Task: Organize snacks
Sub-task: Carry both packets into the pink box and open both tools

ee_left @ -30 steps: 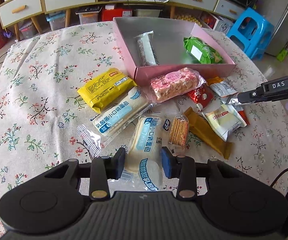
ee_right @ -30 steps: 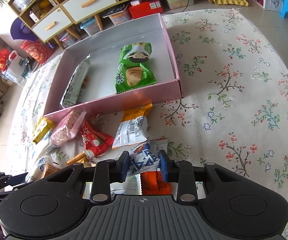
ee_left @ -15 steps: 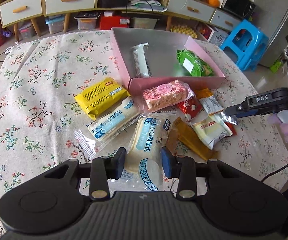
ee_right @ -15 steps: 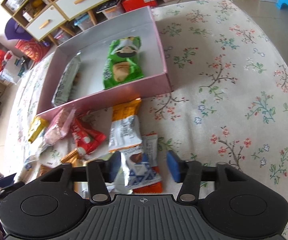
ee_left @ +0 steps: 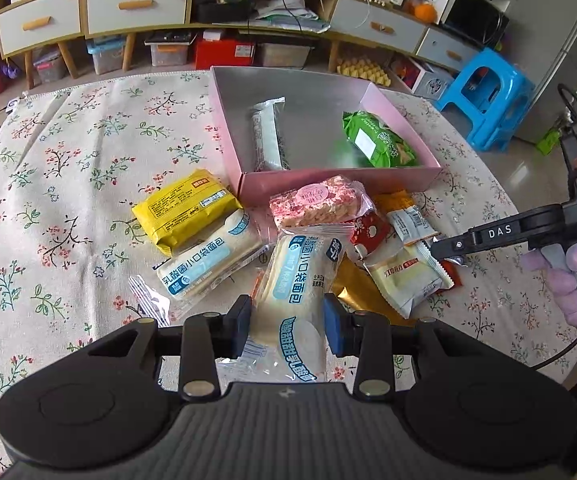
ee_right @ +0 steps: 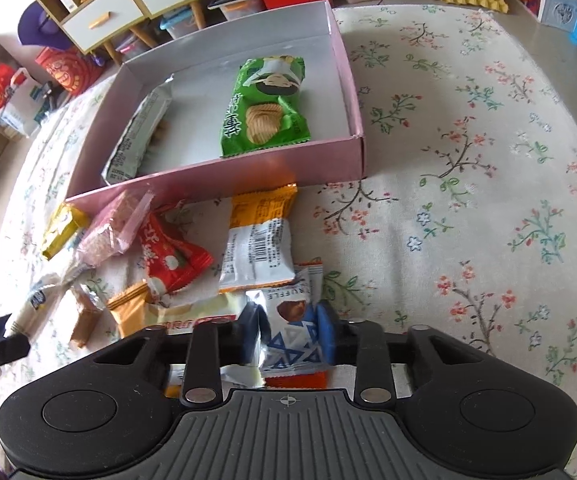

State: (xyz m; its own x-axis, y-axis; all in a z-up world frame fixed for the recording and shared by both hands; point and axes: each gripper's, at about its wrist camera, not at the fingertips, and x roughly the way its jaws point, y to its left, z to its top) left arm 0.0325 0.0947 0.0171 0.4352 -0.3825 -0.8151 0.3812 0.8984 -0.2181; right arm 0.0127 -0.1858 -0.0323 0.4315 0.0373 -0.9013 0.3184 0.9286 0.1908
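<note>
My left gripper [ee_left: 287, 320] clamps the white bread packet [ee_left: 296, 284] near the pink box [ee_left: 328, 186]; my right gripper's [ee_right: 288, 334] jaws are closing, pads pressing the blue-and-silver truffle packet [ee_right: 288, 332] on the floral tablecloth [ee_right: 468, 240]

We see right gripper [ee_right: 288, 334] jaws, spread wide a moment ago, closing again, pads pressing truffle packet [ee_right: 290, 336]; left wrist view now shows more far furniture

Orange packet [ee_right: 294, 380] mostly hidden under truffle packet [ee_right: 288, 332]; gold packet [ee_left: 358, 294] half covered
</note>
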